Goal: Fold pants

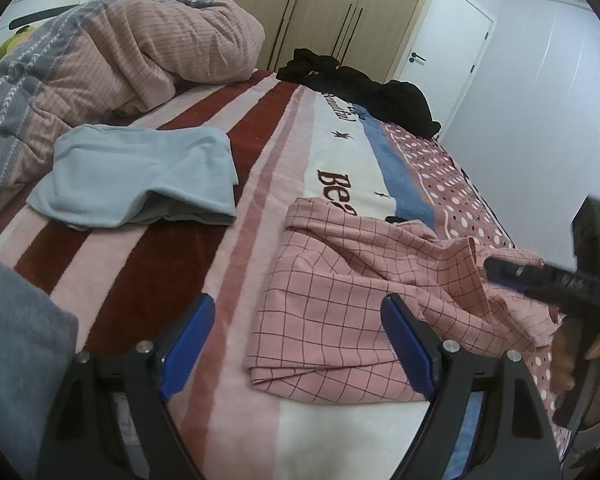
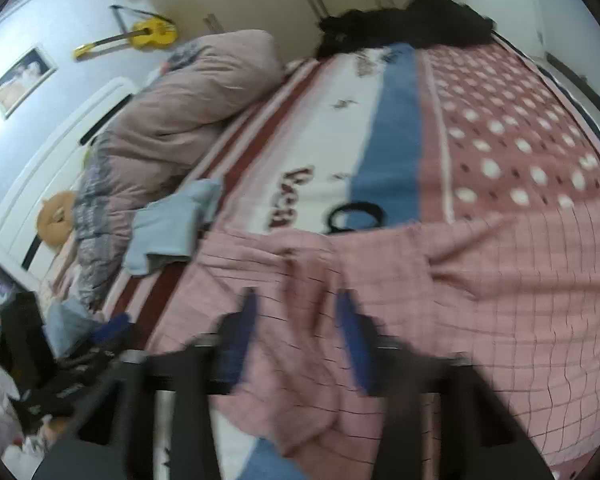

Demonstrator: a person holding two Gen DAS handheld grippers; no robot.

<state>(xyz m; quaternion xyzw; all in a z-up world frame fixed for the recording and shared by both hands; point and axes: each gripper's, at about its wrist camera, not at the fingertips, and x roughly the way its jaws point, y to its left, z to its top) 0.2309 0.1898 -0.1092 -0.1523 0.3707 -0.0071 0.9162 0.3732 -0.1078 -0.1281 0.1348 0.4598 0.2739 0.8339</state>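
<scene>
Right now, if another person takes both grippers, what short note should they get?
Left gripper: open, empty, at the near edge of the pink checked pants.
Right gripper: fingers apart over the pants; the blur hides whether they pinch the cloth.
Pants: partly folded but still rumpled, on the striped blanket.
Light blue garment: already folded, farther up the bed.
Left: smooth the pants and finish folding.

Three garments lie on the bed [image 1: 260, 184]: one pink checked pair of pants [image 1: 340, 300] near, one light-blue folded piece [image 1: 140, 172] to the left, one black heap [image 1: 360, 84] far. One rolled quilt [image 1: 120, 52] sits far left. One yellow toy guitar [image 2: 140, 36] and one framed picture [image 2: 20, 80] hang on the wall; two tools are present, the left tool [image 1: 296, 344] and the right tool [image 2: 296, 328].
</scene>
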